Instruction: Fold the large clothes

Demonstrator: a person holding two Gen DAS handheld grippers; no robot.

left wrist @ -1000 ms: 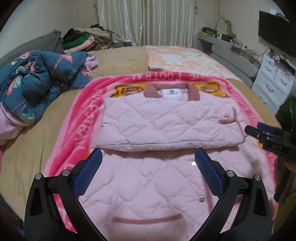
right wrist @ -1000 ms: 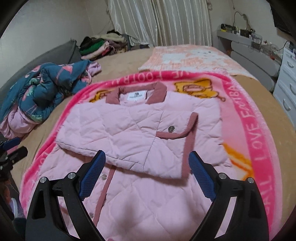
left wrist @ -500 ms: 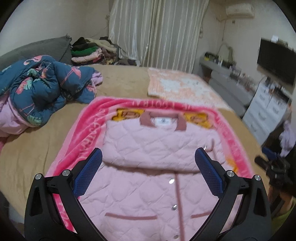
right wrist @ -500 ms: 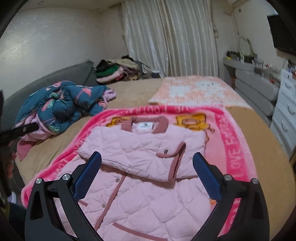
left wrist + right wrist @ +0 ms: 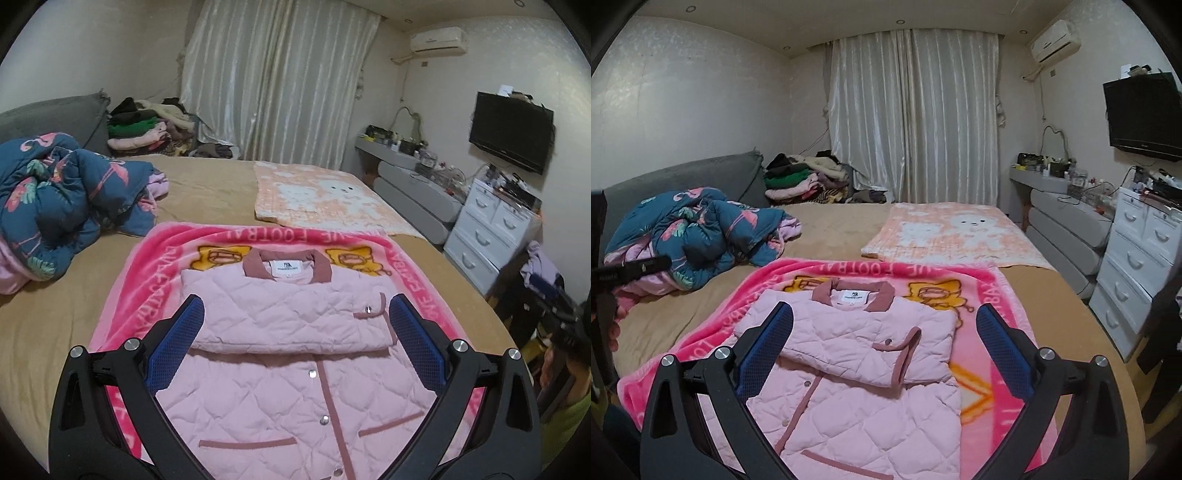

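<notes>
On the bed [image 5: 207, 188], spread over a bright pink blanket [image 5: 147, 280], lies the pink quilted jacket [image 5: 280, 373] I am folding. Its sleeves are laid across the chest in a flat band just below the dusty-rose collar [image 5: 255, 264], and the snap-buttoned front runs down toward me below that band. My left gripper [image 5: 293, 338] hangs above the jacket with its jaws spread wide, and nothing sits between the blue pads [image 5: 173, 350]. My right gripper [image 5: 884, 343] is just as wide and just as empty, hovering over the jacket's lower half without touching the cloth. From the right wrist view the folded sleeve cuff [image 5: 905, 354] with its rose trim lies on top, toward the jacket's right edge. A rumpled blue flamingo-print quilt [image 5: 698, 232] sits well apart to the left, and a peach bear-print towel [image 5: 953, 236] lies flat beyond the blanket.
</notes>
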